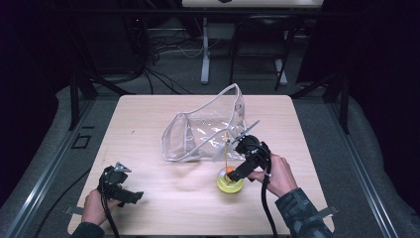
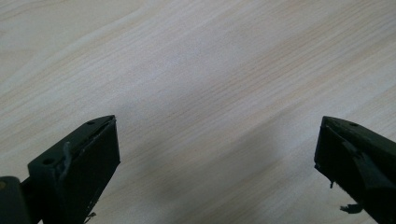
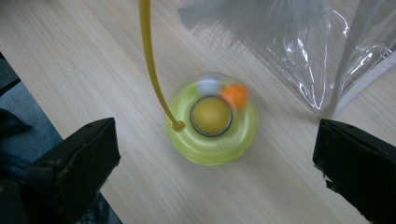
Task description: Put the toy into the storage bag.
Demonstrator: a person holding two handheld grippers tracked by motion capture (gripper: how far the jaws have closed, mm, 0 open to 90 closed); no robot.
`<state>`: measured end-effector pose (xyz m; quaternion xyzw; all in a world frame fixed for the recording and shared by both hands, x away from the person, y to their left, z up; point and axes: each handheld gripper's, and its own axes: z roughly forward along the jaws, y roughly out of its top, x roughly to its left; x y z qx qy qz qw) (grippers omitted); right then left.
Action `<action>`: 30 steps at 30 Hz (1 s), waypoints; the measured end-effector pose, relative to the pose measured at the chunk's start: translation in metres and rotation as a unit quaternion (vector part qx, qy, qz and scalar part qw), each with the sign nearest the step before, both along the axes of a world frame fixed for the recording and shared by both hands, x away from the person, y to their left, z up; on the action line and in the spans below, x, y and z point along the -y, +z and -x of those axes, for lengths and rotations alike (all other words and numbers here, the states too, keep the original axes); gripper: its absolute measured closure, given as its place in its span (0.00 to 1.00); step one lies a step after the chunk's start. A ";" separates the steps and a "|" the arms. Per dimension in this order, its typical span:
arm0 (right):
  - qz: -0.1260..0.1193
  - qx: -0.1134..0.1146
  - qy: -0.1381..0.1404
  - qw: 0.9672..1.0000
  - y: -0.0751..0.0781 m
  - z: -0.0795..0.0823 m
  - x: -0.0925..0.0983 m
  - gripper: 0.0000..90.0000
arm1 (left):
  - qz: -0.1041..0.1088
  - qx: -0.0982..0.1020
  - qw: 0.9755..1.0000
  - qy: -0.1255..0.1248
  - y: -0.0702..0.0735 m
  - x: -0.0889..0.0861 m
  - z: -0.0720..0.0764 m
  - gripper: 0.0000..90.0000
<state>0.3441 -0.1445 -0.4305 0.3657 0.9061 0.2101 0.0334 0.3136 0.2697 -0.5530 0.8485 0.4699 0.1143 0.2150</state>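
over on the left, the left gripper (image 1: 119,171) sits low near the front edge of the table (image 1: 148,109), held in the person's left hand (image 1: 95,206); its own view shows the jaws spread wide over bare wood grain, nothing between them. moving to the middle, a clear plastic bag (image 1: 203,131) lies slumped on the table, its mouth gaping towards the left. just beside it, to the front right, stands the yellow ring toy (image 1: 230,181), an orange ball (image 3: 235,94) in its track and a thin yellow wand (image 3: 148,51) rising from it. the right gripper (image 1: 236,174) hangs right above that toy, jaws wide apart on either side of it, gripping nothing, with the right hand (image 1: 277,173) behind.
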 end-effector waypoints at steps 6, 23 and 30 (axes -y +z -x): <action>-0.002 0.007 0.006 1.000 0.005 -0.002 -0.008 0.01 | -0.002 -0.005 1.000 -0.005 0.000 0.000 0.000 0.00; -0.021 0.039 0.013 0.999 0.019 -0.004 -0.022 0.40 | -0.008 -0.010 1.000 -0.009 -0.001 0.001 -0.001 0.00; -0.022 0.046 0.016 0.999 0.024 -0.007 -0.024 0.56 | -0.005 -0.008 1.000 -0.009 -0.001 0.001 -0.001 0.00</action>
